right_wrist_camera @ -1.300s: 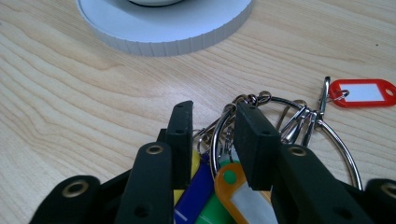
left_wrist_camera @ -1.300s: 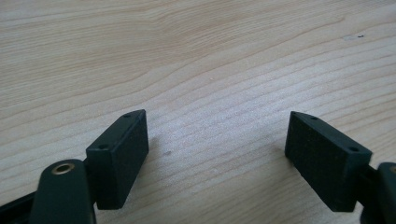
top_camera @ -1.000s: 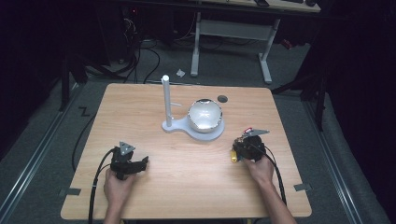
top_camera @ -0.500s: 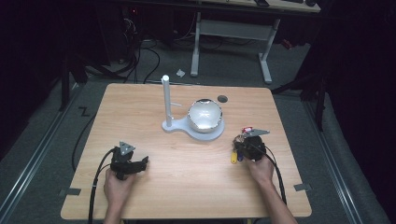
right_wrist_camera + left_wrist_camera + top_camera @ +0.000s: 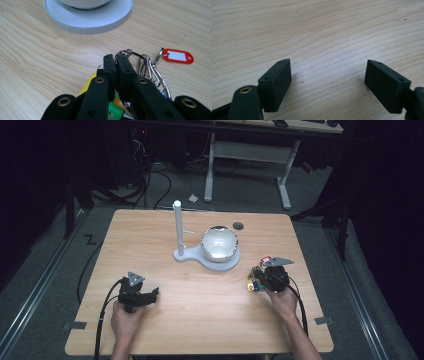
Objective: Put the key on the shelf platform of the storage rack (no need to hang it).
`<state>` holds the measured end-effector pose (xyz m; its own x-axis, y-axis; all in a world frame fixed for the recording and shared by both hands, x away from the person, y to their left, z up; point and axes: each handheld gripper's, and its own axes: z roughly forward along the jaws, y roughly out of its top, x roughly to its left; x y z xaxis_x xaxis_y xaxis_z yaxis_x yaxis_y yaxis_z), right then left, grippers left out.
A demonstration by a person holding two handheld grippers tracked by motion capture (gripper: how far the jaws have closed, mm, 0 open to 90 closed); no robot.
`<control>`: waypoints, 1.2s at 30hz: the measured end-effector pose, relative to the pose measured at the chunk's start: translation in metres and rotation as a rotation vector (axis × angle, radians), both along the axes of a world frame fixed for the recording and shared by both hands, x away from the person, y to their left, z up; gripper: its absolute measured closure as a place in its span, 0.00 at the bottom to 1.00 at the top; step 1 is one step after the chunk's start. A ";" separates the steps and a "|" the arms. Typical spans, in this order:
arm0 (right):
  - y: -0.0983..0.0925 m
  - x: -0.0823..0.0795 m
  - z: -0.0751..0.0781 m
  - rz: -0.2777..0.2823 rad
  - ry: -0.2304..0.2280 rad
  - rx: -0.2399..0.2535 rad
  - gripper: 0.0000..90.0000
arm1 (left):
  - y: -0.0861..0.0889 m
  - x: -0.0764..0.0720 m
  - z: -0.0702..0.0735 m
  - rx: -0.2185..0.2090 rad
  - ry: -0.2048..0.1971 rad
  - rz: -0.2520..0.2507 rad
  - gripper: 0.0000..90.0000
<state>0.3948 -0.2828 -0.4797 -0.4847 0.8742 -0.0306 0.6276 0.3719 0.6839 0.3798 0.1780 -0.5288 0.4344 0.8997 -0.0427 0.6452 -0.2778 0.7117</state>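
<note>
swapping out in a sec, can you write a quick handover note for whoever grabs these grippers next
Right gripper: jaws have just closed, shut on the bunch of keys with coloured tags, which lies on the table just short of the white stand's round base.
Left gripper: open, nothing between its jaws, low over bare wood at the near left.
White stand: upright post and a bowl on its base, mid-table.
Done: keys gripped.
Left: probably lift the bunch and hang or drop it at the stand.
</note>
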 end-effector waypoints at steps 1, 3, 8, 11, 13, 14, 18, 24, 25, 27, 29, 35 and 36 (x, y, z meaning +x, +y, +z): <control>0.000 -0.001 0.001 0.000 -0.002 0.002 0.97 | 0.000 0.000 0.000 0.000 0.000 0.000 0.24; -0.001 -0.001 0.003 0.005 -0.010 -0.001 0.97 | 0.000 0.000 0.000 0.000 0.000 0.000 0.24; -0.002 -0.005 0.014 0.013 -0.038 -0.008 0.97 | 0.000 0.000 0.000 0.000 0.000 0.000 0.24; -0.004 -0.006 0.023 0.014 -0.060 -0.009 0.98 | 0.000 0.000 0.000 0.000 0.000 0.000 0.24; -0.005 -0.007 0.027 0.014 -0.064 0.001 0.98 | 0.000 0.000 0.000 0.000 0.000 0.000 0.24; -0.006 -0.008 0.029 0.015 -0.071 0.001 0.98 | 0.000 0.000 0.000 0.000 0.000 0.000 0.24; -0.008 -0.008 0.035 0.012 -0.079 0.014 0.98 | 0.000 0.000 0.000 0.000 0.000 0.000 0.24; -0.012 -0.010 0.047 0.022 -0.098 0.051 0.98 | 0.000 0.000 0.000 0.000 0.000 0.000 0.24; -0.012 -0.010 0.051 0.028 -0.102 0.055 0.98 | 0.000 0.000 0.000 0.000 0.000 0.000 0.24; -0.011 -0.010 0.055 0.039 -0.109 0.061 0.98 | 0.000 0.000 0.000 0.000 0.000 0.000 0.24; -0.011 -0.009 0.061 0.047 -0.119 0.065 0.98 | 0.000 0.000 0.000 0.000 0.000 0.000 0.24; -0.009 -0.008 0.077 0.069 -0.135 0.090 0.98 | 0.000 0.000 0.000 0.000 0.000 0.000 0.24; -0.009 -0.007 0.080 0.077 -0.137 0.094 0.98 | 0.000 0.000 0.000 0.000 0.000 0.000 0.24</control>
